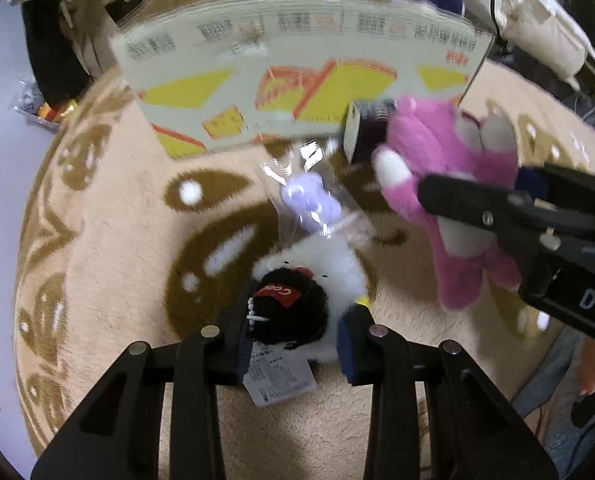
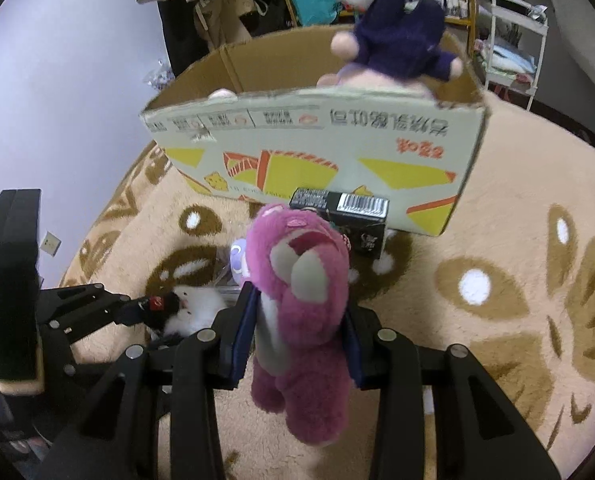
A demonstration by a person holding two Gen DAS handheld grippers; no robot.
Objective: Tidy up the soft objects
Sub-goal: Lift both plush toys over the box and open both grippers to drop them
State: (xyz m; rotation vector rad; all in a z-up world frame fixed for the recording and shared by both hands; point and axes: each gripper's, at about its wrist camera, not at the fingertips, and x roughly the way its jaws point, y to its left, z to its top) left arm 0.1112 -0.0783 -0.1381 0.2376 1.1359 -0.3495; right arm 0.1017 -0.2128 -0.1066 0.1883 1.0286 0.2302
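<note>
My right gripper (image 2: 301, 344) is shut on a pink plush bear (image 2: 303, 300) and holds it above the rug; the bear also shows in the left wrist view (image 1: 449, 184). My left gripper (image 1: 297, 332) is closed around a black-and-white plush (image 1: 309, 296) with a paper tag, low on the rug; this plush also shows in the right wrist view (image 2: 185, 304). A small lilac toy in a clear bag (image 1: 309, 200) lies just beyond it. An open cardboard box (image 2: 317, 144) stands ahead, with a dark purple plush (image 2: 401, 40) poking out of its top.
A black carton with a barcode (image 2: 345, 216) stands against the box front. A beige and brown patterned rug (image 2: 497, 300) covers the floor. Shelves, a white cart (image 2: 513, 48) and hanging clothes stand behind the box. A lilac wall runs on the left.
</note>
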